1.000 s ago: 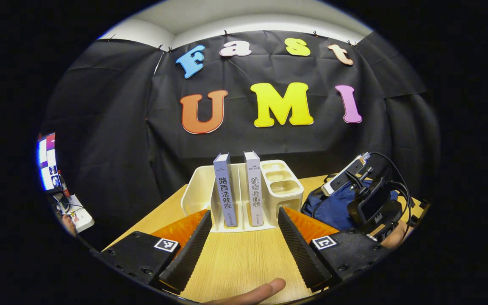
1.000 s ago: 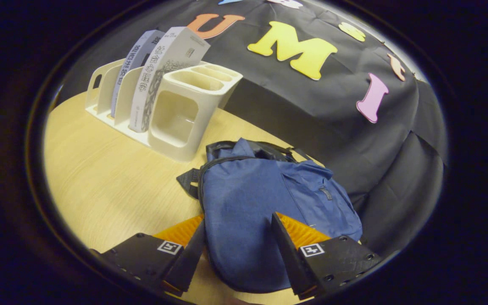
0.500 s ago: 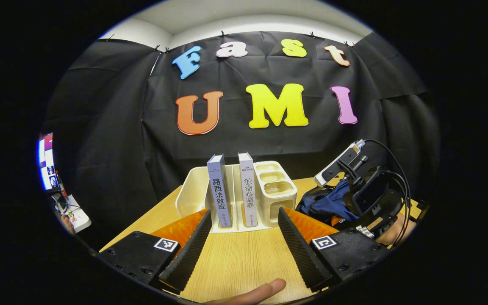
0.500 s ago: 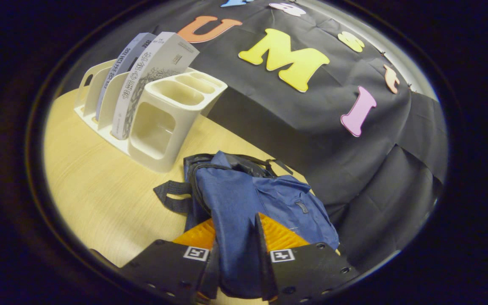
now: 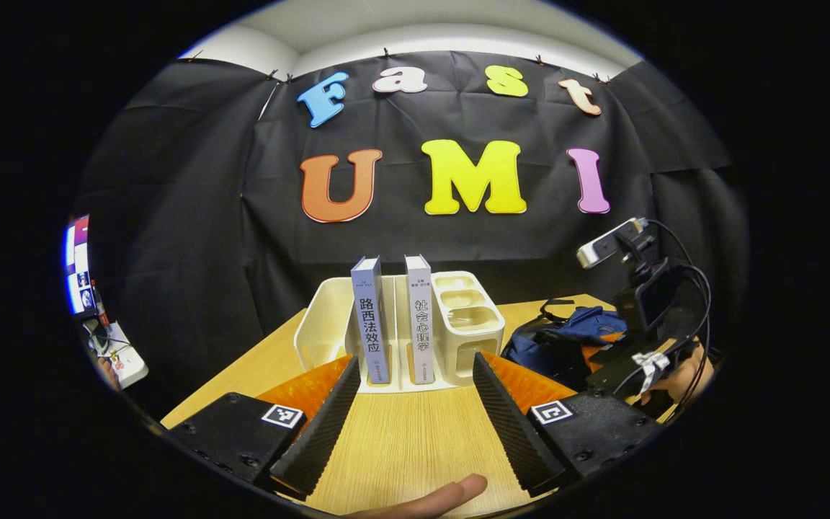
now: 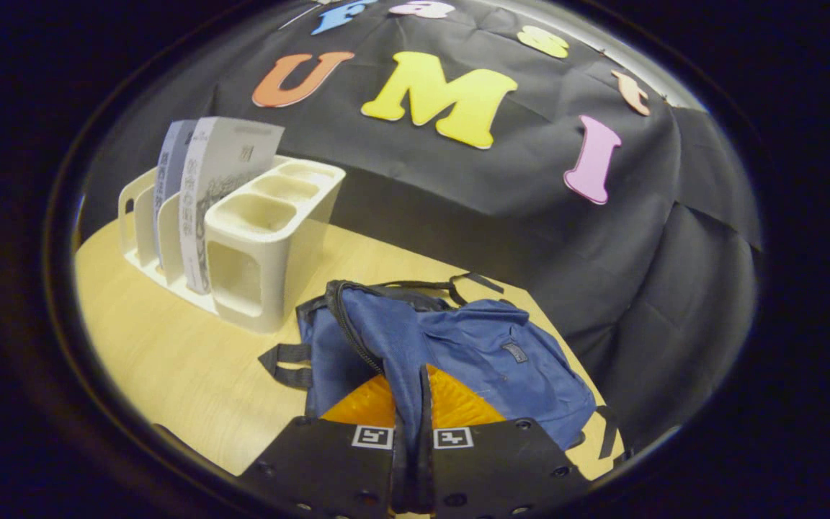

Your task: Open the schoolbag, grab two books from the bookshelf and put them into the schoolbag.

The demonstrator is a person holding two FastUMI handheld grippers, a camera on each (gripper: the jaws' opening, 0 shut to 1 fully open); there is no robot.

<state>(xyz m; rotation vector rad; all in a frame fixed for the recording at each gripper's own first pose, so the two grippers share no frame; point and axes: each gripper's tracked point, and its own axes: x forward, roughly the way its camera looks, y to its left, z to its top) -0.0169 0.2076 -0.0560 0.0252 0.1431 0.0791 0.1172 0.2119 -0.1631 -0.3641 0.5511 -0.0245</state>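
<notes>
A blue schoolbag [image 6: 458, 346] lies on the wooden table, right of the white bookshelf [image 6: 271, 238]. My right gripper [image 6: 409, 404] is shut on a fold of the bag's blue fabric and holds it raised. Two books, one blue-grey [image 5: 370, 321] and one pale [image 5: 420, 317], stand upright in the bookshelf [image 5: 465, 317]. My left gripper [image 5: 409, 404] hovers open above the table in front of the books, with nothing between its fingers. In the left gripper view the schoolbag [image 5: 566, 339] and the right gripper [image 5: 645, 317] show at the right.
The wooden table [image 5: 415, 440] stretches between my left gripper and the shelf. A fingertip [image 5: 436, 497] shows at the bottom edge. A lit screen [image 5: 78, 263] stands far left. The shelf's right end has several small open cups [image 6: 278, 194].
My right gripper went from open around the bag to shut on its fabric, pulling the cloth up. The left gripper stayed open and barely moved.
</notes>
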